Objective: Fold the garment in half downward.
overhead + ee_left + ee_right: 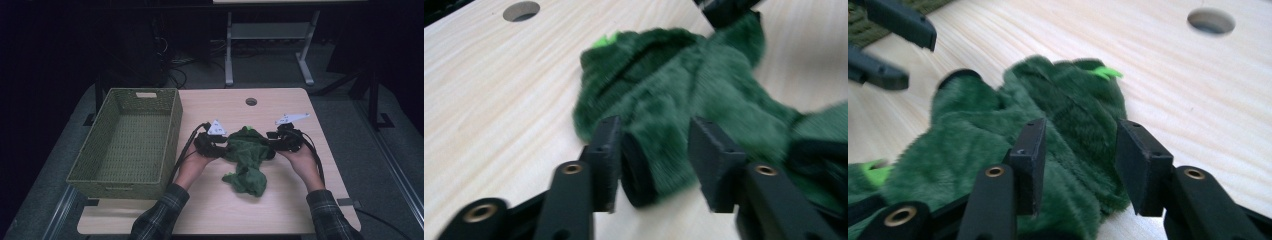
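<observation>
Sleeves: two plaid sleeves (159, 217) are entering from the bottom edge of the high view, one lower left of centre, one lower right.
Left gripper (214, 146): it is sitting just left of the frame's centre in the high view, pointing right at the garment. In the left gripper view its jaws are standing part-way apart with a fold of green fabric between them; the left pad is lying against the pile, while the right pad is showing a sliver of gap, so I cannot tell whether it is pinching.
Right gripper (274, 142): it is sitting just right of centre, pointing left at the garment's other end. In the right gripper view its jaws are half-spread over the fabric's edge; whether the pads are pressing, I cannot tell.
Green fleece garment (247, 159): it is lying crumpled on the table in the middle of the high view, between the two grippers. Its upper part is stretching left to right from one gripper to the other, and a loose tail is trailing toward the lower centre. A bright green tag (1105, 73) is sticking out at its far edge.
Table (280, 200): the pale wood top is carrying everything; a round cable hole (251, 101) is sitting upper centre, beyond the garment.
Woven basket (172, 137): it is standing at the left of the table, beside the left gripper, its long axis running toward the top of the frame.
</observation>
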Action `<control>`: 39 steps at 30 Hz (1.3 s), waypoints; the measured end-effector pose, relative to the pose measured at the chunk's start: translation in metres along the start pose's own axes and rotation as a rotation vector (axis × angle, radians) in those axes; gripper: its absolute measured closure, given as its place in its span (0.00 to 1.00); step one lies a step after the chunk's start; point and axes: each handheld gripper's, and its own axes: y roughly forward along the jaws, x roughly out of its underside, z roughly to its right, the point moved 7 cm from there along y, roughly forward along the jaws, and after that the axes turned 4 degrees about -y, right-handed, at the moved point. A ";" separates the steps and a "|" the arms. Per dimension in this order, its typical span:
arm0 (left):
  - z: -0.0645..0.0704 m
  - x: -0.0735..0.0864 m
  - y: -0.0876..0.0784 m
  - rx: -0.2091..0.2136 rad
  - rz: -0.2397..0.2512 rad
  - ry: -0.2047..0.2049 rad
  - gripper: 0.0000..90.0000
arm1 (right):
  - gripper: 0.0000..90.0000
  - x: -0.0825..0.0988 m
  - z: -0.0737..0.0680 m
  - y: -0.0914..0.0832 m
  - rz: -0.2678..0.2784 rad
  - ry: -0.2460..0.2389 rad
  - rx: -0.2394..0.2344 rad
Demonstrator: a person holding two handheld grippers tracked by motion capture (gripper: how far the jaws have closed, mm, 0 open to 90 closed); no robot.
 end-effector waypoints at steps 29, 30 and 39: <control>-0.046 0.001 0.075 0.015 -0.119 -0.055 0.76 | 0.88 0.021 0.026 0.045 -0.082 0.063 0.000; -0.045 0.002 0.076 0.019 -0.121 -0.061 0.81 | 0.94 0.020 0.026 0.045 -0.082 0.063 0.001; -0.041 -0.010 0.068 0.049 -0.070 -0.096 0.97 | 0.98 0.013 0.028 0.038 -0.046 0.073 0.018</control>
